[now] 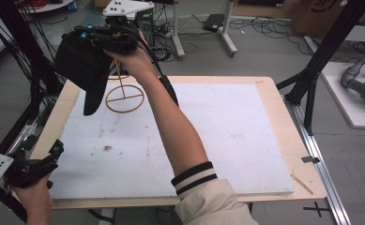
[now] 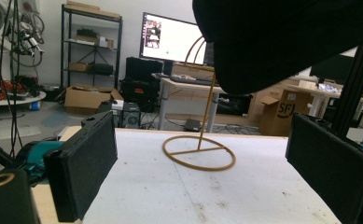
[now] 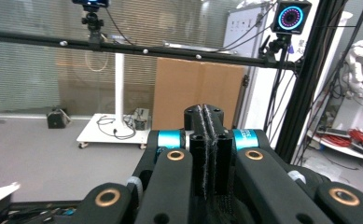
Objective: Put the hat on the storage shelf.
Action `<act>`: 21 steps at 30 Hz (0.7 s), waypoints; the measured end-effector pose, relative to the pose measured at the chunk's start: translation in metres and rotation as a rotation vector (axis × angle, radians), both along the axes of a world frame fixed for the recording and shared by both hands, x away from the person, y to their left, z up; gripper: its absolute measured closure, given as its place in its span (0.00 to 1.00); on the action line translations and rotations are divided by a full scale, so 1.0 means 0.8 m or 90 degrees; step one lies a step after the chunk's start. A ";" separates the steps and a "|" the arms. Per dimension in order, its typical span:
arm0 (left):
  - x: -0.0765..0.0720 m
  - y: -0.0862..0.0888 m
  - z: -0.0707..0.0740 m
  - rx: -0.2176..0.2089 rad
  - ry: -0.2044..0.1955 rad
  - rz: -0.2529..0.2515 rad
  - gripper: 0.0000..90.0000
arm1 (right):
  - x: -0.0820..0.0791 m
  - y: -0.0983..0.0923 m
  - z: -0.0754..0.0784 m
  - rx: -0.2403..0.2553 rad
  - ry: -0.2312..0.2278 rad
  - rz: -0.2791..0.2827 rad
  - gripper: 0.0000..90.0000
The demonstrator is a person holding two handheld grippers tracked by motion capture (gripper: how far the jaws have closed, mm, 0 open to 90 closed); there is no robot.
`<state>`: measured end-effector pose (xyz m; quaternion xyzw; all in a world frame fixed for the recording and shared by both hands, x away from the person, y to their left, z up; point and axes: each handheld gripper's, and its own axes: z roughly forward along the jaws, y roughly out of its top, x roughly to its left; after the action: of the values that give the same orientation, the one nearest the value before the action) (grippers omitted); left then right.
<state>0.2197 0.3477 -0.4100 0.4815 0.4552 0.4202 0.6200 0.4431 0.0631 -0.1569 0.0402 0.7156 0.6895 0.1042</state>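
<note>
A black cap hangs in the air over the table's far left, with my right gripper shut on its upper edge. In the right gripper view the two jaws meet with a thin strip of black fabric pinched between them. Just below and behind the cap stands a gold wire stand with a round base ring and an upright rod. The cap hovers above it in the left gripper view. My left gripper rests at the table's near left corner, open, nothing between its pads.
A white foam board covers most of the wooden table. A thin wooden stick lies near the right front corner. Black frame posts rise at the right and cables hang at the left. A monitor stands beyond the table.
</note>
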 end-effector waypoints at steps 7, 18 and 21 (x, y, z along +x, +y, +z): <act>-0.003 0.006 -0.002 0.000 0.003 0.006 0.10 | 0.020 0.019 0.006 0.003 0.008 -0.018 1.00; -0.009 0.011 -0.003 -0.004 0.002 0.012 0.10 | 0.050 0.032 0.005 0.009 0.020 -0.051 1.00; -0.010 0.012 -0.003 -0.003 0.001 0.014 0.10 | 0.058 0.036 0.000 0.008 0.028 -0.062 1.00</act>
<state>0.2118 0.3573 -0.4126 0.4753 0.4619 0.4254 0.6162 0.4896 0.0919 -0.1568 0.0906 0.7104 0.6873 0.1216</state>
